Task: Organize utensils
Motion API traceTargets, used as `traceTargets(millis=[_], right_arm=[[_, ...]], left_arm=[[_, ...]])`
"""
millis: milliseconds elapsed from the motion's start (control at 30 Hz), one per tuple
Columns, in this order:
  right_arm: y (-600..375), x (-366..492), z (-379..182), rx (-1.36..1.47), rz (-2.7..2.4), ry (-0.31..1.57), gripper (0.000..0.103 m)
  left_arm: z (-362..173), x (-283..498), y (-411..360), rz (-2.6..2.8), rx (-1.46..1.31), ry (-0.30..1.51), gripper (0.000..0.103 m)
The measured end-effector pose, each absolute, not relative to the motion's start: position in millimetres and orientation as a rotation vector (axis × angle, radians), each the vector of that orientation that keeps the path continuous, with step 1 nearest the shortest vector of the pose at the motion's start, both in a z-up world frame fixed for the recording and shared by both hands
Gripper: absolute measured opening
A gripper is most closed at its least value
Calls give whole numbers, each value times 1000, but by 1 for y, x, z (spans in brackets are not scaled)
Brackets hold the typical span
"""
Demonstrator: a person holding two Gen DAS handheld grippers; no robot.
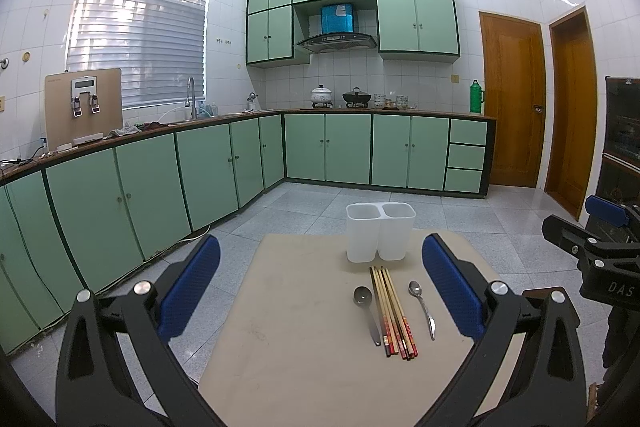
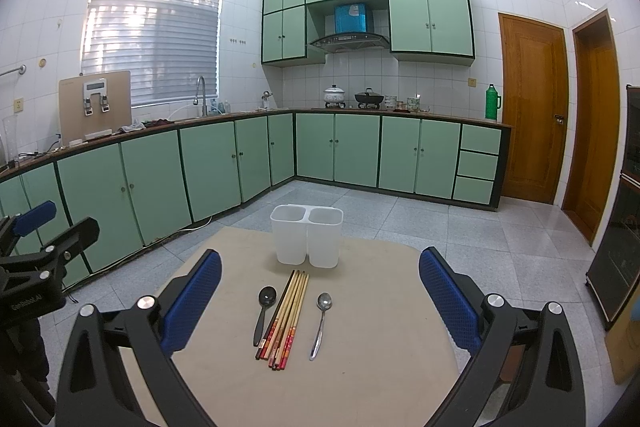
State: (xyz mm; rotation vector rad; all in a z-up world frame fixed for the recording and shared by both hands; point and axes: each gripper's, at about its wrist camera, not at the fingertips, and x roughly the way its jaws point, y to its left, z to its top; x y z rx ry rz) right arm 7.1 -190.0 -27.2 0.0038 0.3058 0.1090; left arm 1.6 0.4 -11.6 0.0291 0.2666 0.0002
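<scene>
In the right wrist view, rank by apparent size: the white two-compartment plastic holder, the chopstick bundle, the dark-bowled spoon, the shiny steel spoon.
1. White two-compartment plastic holder
2. Bundle of chopsticks
3. Dark-bowled spoon and shiny steel spoon: look alike, unranked.

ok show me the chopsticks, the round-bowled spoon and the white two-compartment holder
chopsticks (image 2: 289, 311), right wrist view, mid-bundle
round-bowled spoon (image 2: 267, 295), right wrist view, bowl
white two-compartment holder (image 1: 362, 241), left wrist view, left compartment's front wall

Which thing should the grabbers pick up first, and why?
Probably lower the open right gripper onto the chopsticks. Both grippers are empty, the white holder has nothing in it, and the bundle lies almost centered between the right fingers, spoons on either side.
</scene>
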Motion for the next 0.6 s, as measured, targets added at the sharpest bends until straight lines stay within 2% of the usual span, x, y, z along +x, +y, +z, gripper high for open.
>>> traceTargets(millis=[600], right_arm=[[-190, 7, -28, 4, 109, 305, 97]], left_arm=[[-8, 2, -1, 2, 30, 268, 98]])
